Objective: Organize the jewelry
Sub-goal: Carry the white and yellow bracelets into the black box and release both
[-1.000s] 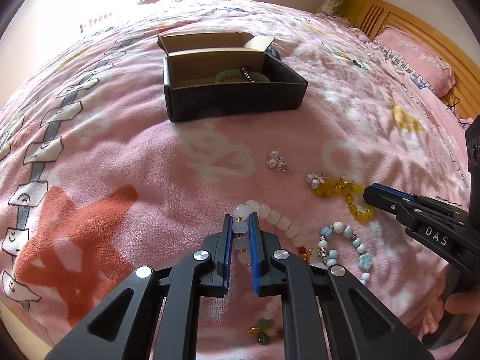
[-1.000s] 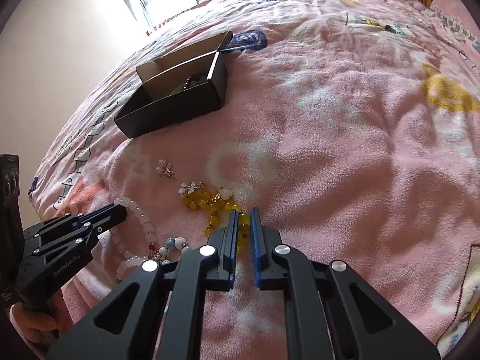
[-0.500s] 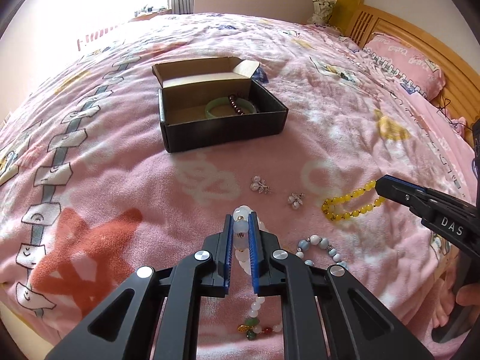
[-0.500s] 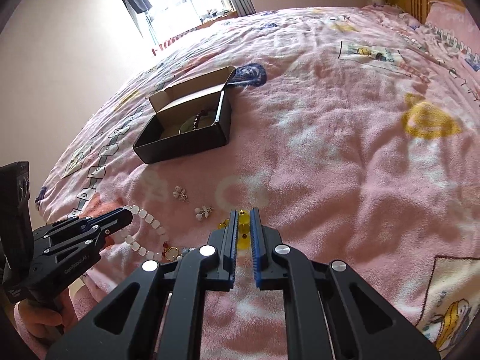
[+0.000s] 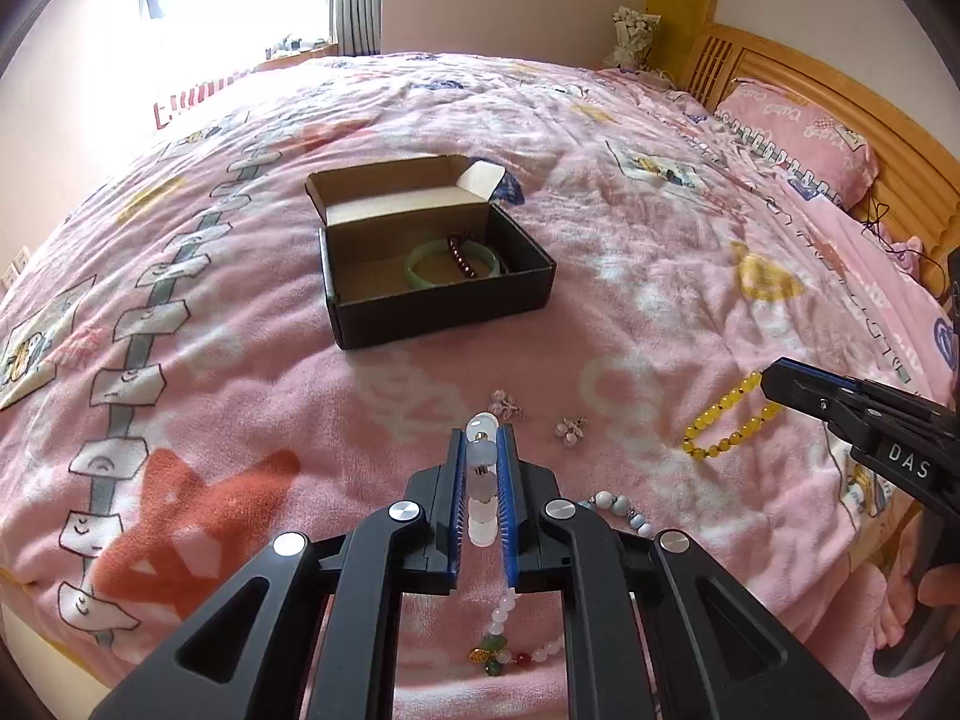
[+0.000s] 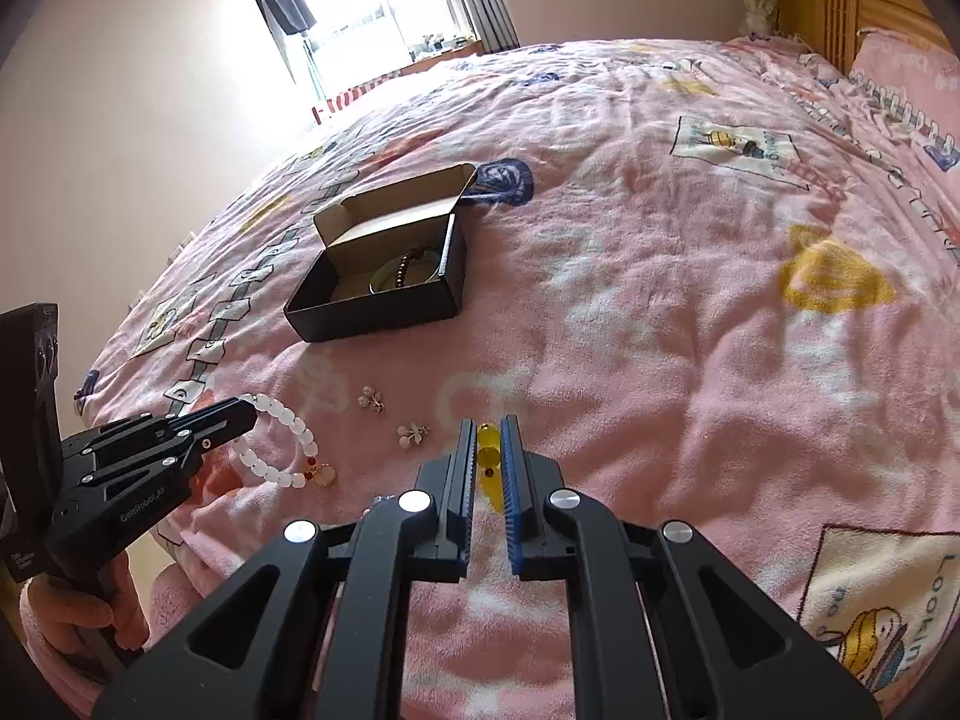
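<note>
Left gripper (image 5: 482, 438) clamps the white bracelet (image 5: 483, 483); right gripper (image 6: 483, 429) clamps yellow beads (image 6: 487, 450) (box (image 5: 420, 306) at 12 o'clock).

Both bracelets (image 5: 482, 483) (image 5: 729, 420) now lifted off the blanket (image 5: 600, 312)

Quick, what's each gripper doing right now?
Left gripper: closed on the white bead bracelet.
Right gripper: closed on the yellow bead bracelet.
</note>
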`<state>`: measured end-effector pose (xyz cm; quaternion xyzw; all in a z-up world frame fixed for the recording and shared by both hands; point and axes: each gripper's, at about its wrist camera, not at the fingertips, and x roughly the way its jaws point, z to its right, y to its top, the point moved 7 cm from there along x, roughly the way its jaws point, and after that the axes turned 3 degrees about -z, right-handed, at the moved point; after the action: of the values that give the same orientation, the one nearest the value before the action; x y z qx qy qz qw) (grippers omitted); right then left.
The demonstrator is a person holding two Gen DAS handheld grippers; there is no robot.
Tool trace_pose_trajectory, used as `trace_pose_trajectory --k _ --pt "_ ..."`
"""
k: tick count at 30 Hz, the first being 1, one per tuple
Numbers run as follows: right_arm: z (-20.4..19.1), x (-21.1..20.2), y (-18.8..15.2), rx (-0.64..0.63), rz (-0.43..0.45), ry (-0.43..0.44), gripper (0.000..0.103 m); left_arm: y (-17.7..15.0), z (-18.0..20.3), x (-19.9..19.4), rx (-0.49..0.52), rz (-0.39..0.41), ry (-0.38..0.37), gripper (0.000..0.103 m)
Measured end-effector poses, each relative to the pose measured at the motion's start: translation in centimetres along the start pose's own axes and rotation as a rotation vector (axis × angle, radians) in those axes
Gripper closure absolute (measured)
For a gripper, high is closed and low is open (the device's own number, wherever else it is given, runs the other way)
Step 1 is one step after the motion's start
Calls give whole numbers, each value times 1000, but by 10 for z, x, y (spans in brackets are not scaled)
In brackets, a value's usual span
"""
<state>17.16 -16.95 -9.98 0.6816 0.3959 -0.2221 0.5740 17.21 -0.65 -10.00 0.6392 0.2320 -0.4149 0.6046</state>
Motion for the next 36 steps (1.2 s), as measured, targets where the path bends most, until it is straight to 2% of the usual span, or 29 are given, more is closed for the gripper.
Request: trace_pose_trajectory --k 16,26,36 --pt "-12 -40 25 -63 75 -8 94 27 4 -31 28 80 16 92" --pt "-34 -52 62 -131 120 -3 94 54 4 -46 51 130 41 92" --pt "-68 -44 107 -191 142 29 94 90 -1 -52 49 174 63 92"
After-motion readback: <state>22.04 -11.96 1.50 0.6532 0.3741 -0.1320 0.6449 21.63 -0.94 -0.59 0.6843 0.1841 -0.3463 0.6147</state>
